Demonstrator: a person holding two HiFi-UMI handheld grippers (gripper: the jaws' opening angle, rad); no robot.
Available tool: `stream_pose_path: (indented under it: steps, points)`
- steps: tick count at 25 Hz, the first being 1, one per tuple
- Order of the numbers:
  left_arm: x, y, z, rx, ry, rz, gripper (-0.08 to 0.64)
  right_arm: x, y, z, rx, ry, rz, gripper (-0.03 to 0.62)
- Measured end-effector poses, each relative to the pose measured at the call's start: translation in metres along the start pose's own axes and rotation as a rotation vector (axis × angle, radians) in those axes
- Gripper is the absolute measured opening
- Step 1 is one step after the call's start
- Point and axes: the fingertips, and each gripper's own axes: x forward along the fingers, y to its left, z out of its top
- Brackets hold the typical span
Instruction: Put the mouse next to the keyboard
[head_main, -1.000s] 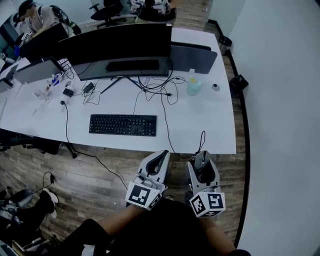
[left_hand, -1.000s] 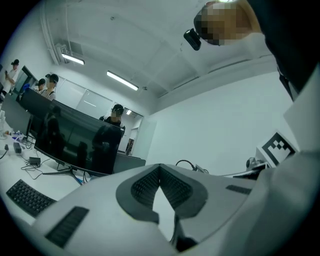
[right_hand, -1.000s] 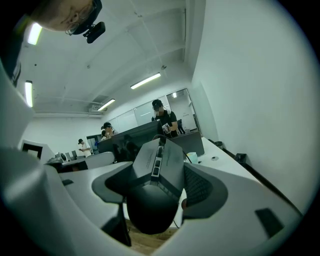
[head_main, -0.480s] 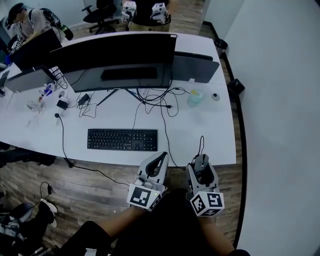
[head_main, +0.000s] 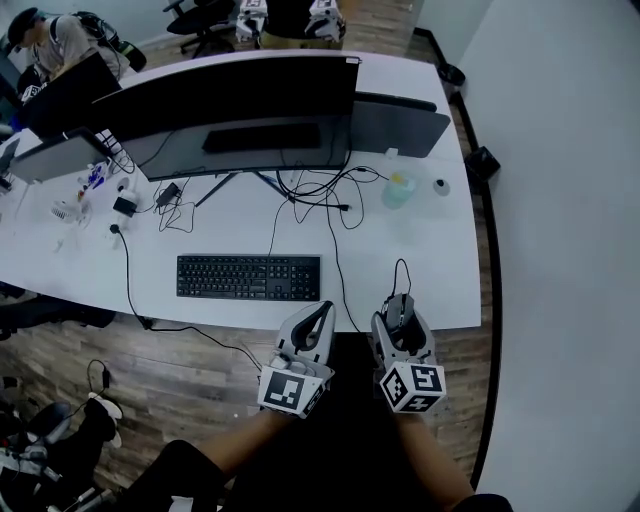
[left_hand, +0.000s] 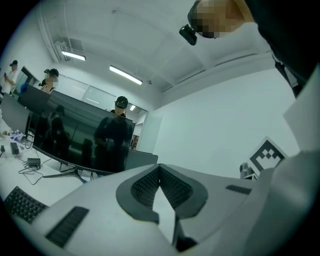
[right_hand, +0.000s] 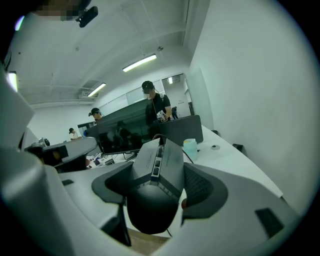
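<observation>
1. Office room with a long white desk (head_main: 425, 255); a wide dark monitor (head_main: 230, 95) stands at its far side.
2. Black wired mouse (right_hand: 152, 195): it sits between the right gripper's jaws, pinched from both sides, nose pointing away from the camera.
3. Right gripper (head_main: 399, 323): closed on the mouse and held at the desk's near edge. Wood floor shows just under the mouse in the right gripper view, so it seems to be off the surface.
4. Mouse cable (head_main: 401, 272): it loops forward from the gripper over the desk.
5. Left gripper (head_main: 322, 312): just left of the right one, jaws pressed together with nothing between them, idle.
6. Black keyboard (head_main: 248, 277): it lies flat on the desk, ahead of both grippers and off to their left, apart from the mouse.
7. Bare desk lies ahead of the right gripper, at the keyboard's right end.
8. Progress, as a judgement: the mouse is grasped, but not yet placed. Left to do: carry it forward and left, set it beside the keyboard, and release.
</observation>
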Motion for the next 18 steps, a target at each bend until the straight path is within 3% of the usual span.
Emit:
stream_pose_path:
  steps: [18]
  points:
    - [0.071,0.020,-0.023,0.013,0.066,0.061,0.003,0.104,-0.049,-0.064,-0.002,0.236,0.011,0.321]
